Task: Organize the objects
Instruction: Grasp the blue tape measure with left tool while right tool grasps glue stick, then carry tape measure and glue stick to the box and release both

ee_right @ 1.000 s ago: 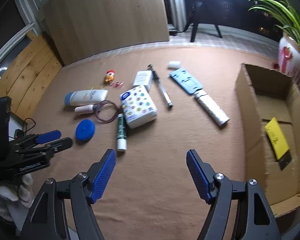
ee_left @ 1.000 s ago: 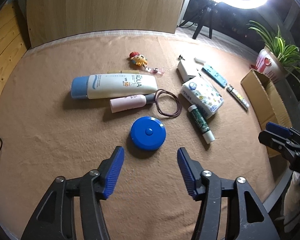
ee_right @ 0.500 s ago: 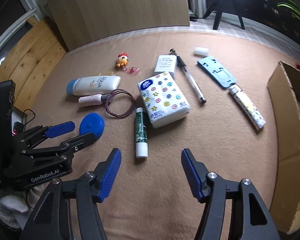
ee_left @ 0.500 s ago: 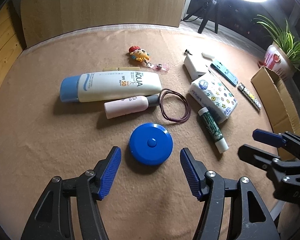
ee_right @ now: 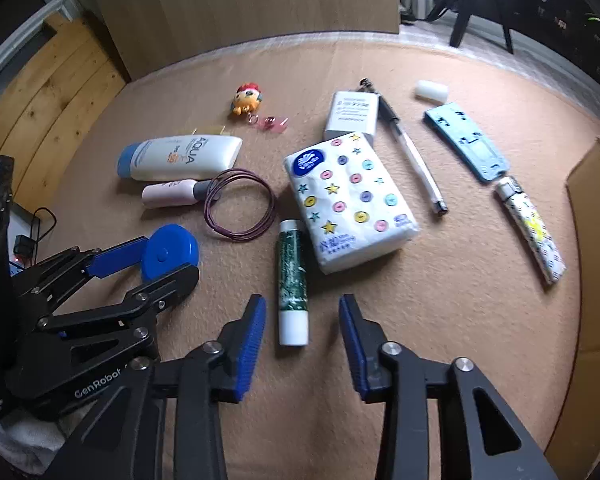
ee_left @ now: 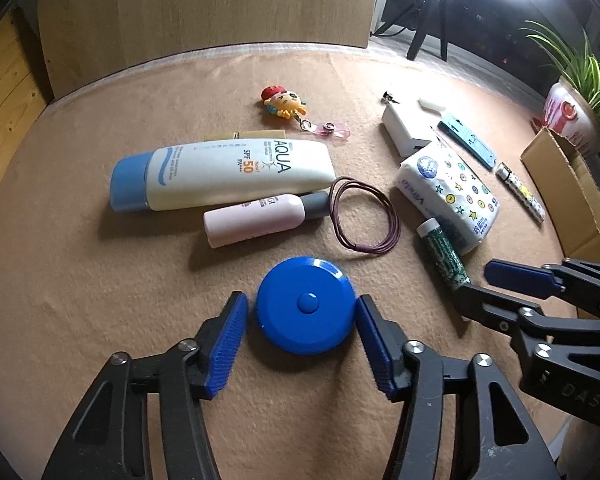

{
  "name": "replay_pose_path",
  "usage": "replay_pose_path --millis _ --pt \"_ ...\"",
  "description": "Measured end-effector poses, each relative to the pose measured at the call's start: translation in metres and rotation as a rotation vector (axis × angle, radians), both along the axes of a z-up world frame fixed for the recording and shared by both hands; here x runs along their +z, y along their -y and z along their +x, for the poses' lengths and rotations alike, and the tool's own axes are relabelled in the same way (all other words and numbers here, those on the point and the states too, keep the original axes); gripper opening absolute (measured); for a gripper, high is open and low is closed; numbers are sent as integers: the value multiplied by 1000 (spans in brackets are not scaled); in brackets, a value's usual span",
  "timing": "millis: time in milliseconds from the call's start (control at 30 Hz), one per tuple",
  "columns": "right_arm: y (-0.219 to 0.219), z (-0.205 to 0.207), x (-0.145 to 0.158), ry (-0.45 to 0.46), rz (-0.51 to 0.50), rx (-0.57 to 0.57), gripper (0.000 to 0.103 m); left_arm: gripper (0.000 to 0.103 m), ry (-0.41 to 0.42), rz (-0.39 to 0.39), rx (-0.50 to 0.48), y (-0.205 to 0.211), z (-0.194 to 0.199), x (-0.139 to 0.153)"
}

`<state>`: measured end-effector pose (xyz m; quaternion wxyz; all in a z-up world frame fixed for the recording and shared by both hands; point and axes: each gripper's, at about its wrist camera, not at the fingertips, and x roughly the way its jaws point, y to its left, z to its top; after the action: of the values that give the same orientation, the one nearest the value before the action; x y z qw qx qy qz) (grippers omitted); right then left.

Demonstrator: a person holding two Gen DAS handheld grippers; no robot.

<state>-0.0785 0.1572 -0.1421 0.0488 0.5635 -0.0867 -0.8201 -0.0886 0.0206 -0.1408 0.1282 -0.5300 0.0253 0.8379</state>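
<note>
On the near left of the table [ee_left: 80, 280], the left tool [ee_left: 300, 312] straddles the blue disc [ee_left: 306, 305]; its jaws are closing, the right pad about touching the rim, the left not yet pressing. The disc looks like hard, smooth plastic, light and rigid, likely slippery, so I'd pinch across its widest part. Further right, the right tool [ee_right: 302, 320] is closing around the white end of the green stick [ee_right: 293, 276], without contact; a light, stiff cylinder that may roll, best pinched squarely across its body
</note>
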Motion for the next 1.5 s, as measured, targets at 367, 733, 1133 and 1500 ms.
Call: replay_pose_path --millis 367,733,1133,1500 --pt "19 -12 -6 15 54 65 15 54 5 0 6 6 -1 1" --pt "11 22 -5 42 -25 71 14 54 28 26 19 19 16 4" --pt "-47 69 36 -48 -98 -61 14 54 22 92 8 7 30 26" --pt "-145 125 76 -152 -5 -267 14 54 -51 174 -166 -87 37 70"
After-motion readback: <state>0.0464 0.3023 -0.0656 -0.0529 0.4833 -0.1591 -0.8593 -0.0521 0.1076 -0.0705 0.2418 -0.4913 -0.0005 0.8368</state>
